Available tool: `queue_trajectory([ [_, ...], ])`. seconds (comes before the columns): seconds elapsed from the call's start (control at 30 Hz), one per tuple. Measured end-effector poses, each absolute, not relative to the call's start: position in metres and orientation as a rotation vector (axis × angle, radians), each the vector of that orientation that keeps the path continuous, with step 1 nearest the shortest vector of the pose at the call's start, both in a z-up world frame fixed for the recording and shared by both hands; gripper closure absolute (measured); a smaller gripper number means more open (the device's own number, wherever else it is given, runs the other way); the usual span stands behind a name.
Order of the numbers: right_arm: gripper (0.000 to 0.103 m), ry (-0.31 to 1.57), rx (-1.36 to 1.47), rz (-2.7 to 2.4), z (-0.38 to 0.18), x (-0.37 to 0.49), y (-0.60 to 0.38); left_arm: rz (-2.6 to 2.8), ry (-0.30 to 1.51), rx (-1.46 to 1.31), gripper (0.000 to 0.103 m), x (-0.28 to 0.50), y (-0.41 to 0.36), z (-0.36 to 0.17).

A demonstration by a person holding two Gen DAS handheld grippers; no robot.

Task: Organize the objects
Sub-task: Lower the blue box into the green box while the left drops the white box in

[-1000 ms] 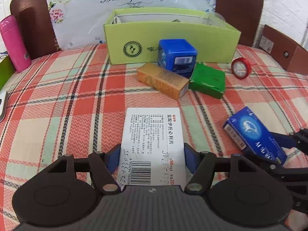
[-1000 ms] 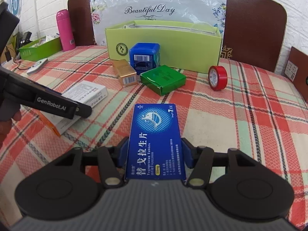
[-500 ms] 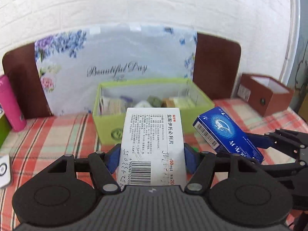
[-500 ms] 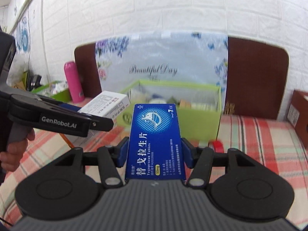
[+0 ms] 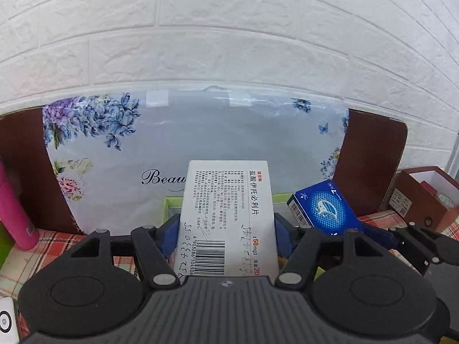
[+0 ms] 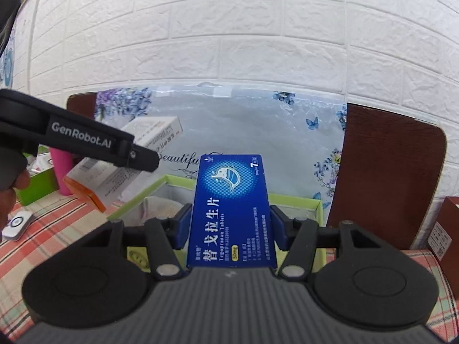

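Observation:
My left gripper (image 5: 226,236) is shut on a white medicine box (image 5: 229,209) with black print and a barcode, held up in the air. My right gripper (image 6: 229,226) is shut on a blue medicine box (image 6: 232,209) with a white bird logo, also raised. Both boxes hover just above the near edge of the green organizer box (image 6: 160,189), whose rim shows behind each. In the left wrist view the blue box (image 5: 324,209) and right gripper sit to my right. In the right wrist view the white box (image 6: 134,154) and left gripper sit to my left.
A floral "Beautiful Day" bag (image 5: 200,143) stands behind the green box against a white brick wall. A pink bottle (image 5: 14,212) is at the left, a brown box (image 5: 424,200) at the right. The table has a red plaid cloth (image 6: 57,218).
Both grippers have lifted their boxes off the table and moved forward and up to the green box. The items lying in front of the box have dropped out of view.

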State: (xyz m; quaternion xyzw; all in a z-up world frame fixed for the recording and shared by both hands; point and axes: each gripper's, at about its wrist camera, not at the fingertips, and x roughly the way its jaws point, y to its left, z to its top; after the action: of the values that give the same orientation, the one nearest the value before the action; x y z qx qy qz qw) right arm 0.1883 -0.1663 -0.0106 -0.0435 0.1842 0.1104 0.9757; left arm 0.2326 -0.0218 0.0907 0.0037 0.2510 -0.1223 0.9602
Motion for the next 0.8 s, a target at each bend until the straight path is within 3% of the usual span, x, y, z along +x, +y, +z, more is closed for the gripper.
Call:
queue_trajectory([
  [0.23, 0.048, 0.418, -0.1, 0.238, -0.04, 0.246, -0.143, -0.218, 0.527, -0.006, 0.034, 0.285, -0.016, 0.069],
  [0.27, 0.047, 0.431, -0.114, 0.264, -0.047, 0.252, -0.139, -0.212, 0.525, -0.01, 0.028, 0.291, -0.015, 0.063],
  [0.33, 0.022, 0.457, -0.179, 0.264, -0.06, 0.256, -0.131, -0.188, 0.56, -0.003, 0.021, 0.299, -0.014, 0.052],
  [0.43, 0.008, 0.389, -0.278, 0.222, -0.072, 0.242, -0.127, -0.192, 0.582, -0.005, 0.021, 0.296, -0.009, 0.037],
  [0.8, 0.001, 0.313, -0.253, 0.195, -0.036, 0.198, -0.138, -0.168, 0.561, -0.017, 0.02, 0.249, -0.01, 0.058],
])
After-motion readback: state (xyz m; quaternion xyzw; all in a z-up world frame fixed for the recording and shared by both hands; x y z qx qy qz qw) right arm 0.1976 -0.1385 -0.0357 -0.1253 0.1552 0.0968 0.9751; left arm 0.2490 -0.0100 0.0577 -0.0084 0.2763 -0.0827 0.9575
